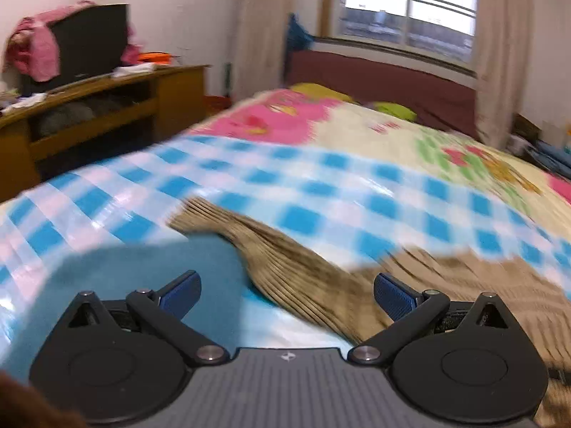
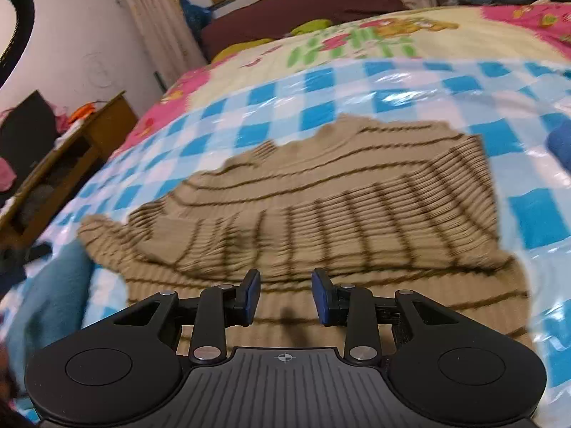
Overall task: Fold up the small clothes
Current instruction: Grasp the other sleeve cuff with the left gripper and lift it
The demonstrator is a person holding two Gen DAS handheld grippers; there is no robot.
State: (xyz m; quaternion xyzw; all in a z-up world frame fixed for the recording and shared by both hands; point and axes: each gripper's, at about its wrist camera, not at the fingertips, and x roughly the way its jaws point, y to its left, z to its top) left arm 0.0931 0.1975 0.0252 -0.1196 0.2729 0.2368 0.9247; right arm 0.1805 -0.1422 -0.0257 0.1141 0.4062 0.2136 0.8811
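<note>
- The bed (image 2: 446, 39) is the biggest thing here. It stretches far out ahead of both sets of jaws and has a bright cover with pink and green pictures on it.
- A shiny sheet with blue and white squares (image 2: 285, 85) lies on top of the bed, under and ahead of the jaws. I think it is there to make a smooth, clean place for folding.
- The tan striped sweater (image 2: 321, 214) lies on that sheet, right ahead of the right jaws and partly under them. One part looks laid over the rest already, so I think the folding has begun but is not done.
- From the left side, a sleeve or edge of the sweater runs between the left jaws and off to their right.
- A blue-green cloth (image 1: 150, 278) lies just ahead of the left jaws, to their left. It may be waiting for its turn.
- A wooden table (image 1: 107, 107) with a dark screen and pink clothes stands far off to the left of the jaws.
- The left gripper (image 1: 287, 290) has its jaws spread wide, with nothing in them. It hangs above the sleeve.
- The right gripper (image 2: 285, 296) has its jaws partly open, with a gap between them. They hold nothing and hang just over the near edge of the sweater, maybe ready to pick it up.
</note>
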